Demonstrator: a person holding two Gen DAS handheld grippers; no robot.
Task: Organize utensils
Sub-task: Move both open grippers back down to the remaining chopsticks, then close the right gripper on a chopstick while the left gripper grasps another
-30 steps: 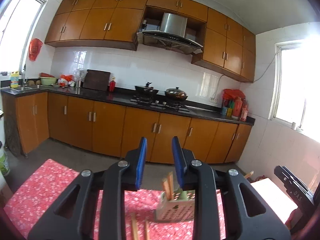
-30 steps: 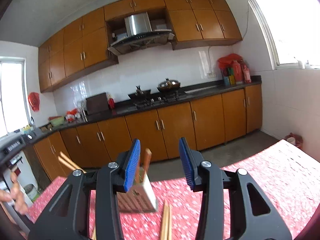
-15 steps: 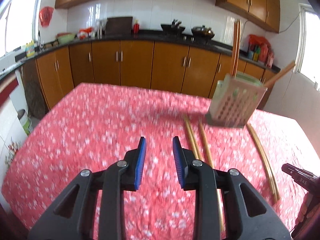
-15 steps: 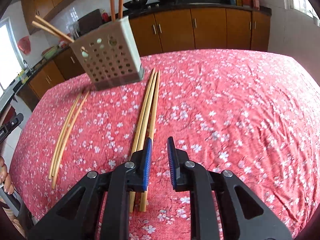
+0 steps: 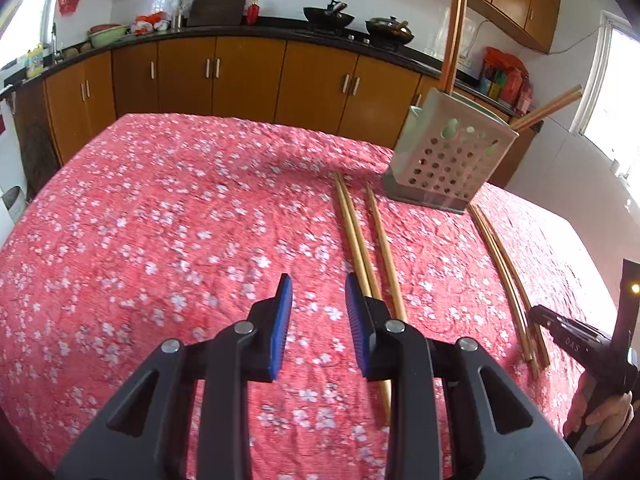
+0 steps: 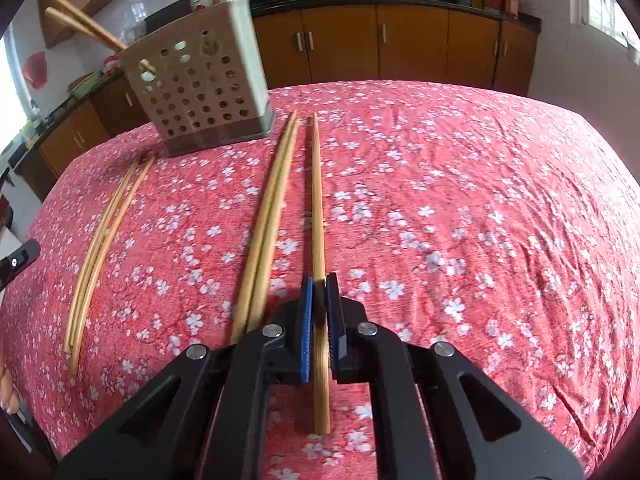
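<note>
- Right gripper (image 6: 319,312) low over the table, blue pads (image 6: 306,320) nearly closed around a single chopstick (image 6: 317,200); pads look to be touching its sides, chopstick lying flat on the cloth.
- Gripped chopstick: plain light wood, straight, thin; grip falls in its near half, with a short stretch sticking out behind the pads toward the camera.
- Left gripper (image 5: 316,316) open, pads well apart, nothing between them; hovers over bare cloth left of the chopsticks.
- Pair (image 6: 266,232) of same light wood chopsticks lies just left of the gripped one, the two touching along their length, far tips pointing at the holder.
- Second pair (image 6: 102,236), thinner looking and slightly bowed, lies nearer the table's left edge in the right wrist view, well apart from the first pair.
- Holder (image 6: 200,88): square, pale grey-beige, sides full of round holes, darker base; stands at the far edge of the table, just beyond the chopstick tips.
- Darker reddish-brown chopsticks (image 5: 454,36) stand upright in the holder; another two (image 6: 82,24) lean out over one corner.
- Table covered by a red cloth (image 6: 460,220) with white blossom print, wrinkled.
- Left wrist view: same single chopstick (image 5: 382,248) runs alongside the pair (image 5: 354,240).
</note>
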